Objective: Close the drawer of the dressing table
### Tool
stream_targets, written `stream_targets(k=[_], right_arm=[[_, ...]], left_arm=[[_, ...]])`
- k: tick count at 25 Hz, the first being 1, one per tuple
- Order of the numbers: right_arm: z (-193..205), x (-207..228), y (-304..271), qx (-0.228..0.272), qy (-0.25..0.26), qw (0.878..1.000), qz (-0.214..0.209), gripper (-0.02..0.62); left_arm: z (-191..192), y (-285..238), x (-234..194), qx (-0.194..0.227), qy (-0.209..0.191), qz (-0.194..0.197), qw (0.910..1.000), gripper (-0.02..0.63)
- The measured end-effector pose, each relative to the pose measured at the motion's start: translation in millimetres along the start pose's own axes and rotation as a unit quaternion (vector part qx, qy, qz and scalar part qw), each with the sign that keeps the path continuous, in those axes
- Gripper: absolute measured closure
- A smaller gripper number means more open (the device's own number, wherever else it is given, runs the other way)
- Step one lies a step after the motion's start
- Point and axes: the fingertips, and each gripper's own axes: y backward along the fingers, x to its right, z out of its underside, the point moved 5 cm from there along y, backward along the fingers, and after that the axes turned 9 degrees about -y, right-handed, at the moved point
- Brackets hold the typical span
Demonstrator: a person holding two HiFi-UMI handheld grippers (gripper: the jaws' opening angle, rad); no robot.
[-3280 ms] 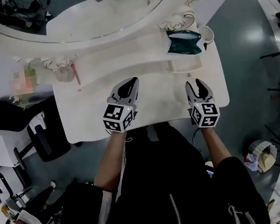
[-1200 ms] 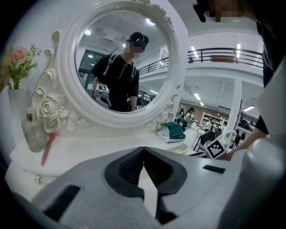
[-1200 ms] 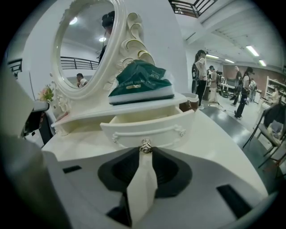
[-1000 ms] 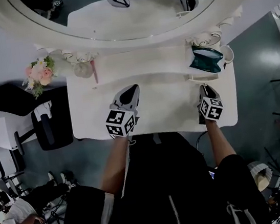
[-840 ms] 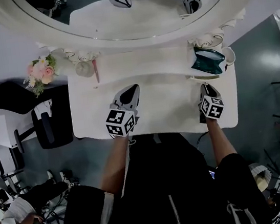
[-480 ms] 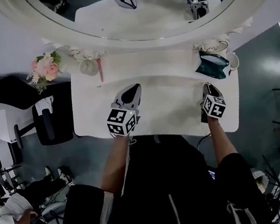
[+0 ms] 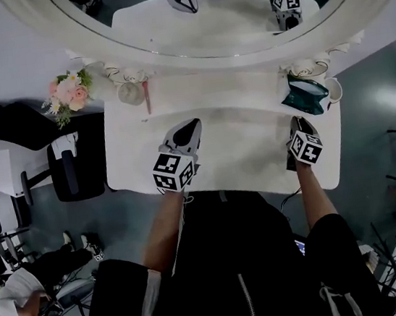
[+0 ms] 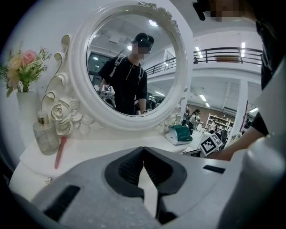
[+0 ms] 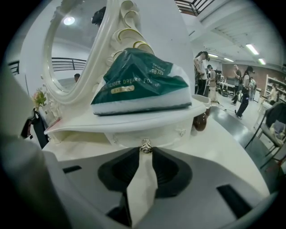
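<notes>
Glossy white surface [image 7: 242,156], carved oval mirror [image 7: 169,54]. Only the right gripper view shows the drawer [image 9: 165,136]: curved white front w/ 1 faceted crystal knob [image 9: 145,146], tucked under the shelf [image 9: 89,123] carrying a teal tissue pack [image 9: 138,82]. The right gripper [image 9: 145,153] is clenched on the knob. The left gripper [image 8: 143,150] is clenched, empty, over mid-surface.

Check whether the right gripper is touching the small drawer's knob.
Touching. The right gripper view shows the right gripper with both jaw tips closed against the sides of the drawer knob, with no gap on either side.
</notes>
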Motion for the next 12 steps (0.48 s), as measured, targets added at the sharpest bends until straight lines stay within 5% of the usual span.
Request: stream_targets(k=[12], right_arm=[[6.3, -11.2, 8.2, 0.0, -0.005, 1.0, -0.009, 0.459]], left_arm=[[-11.3, 12.3, -1.3, 0.01, -0.008, -0.005, 0.9999, 0.604]])
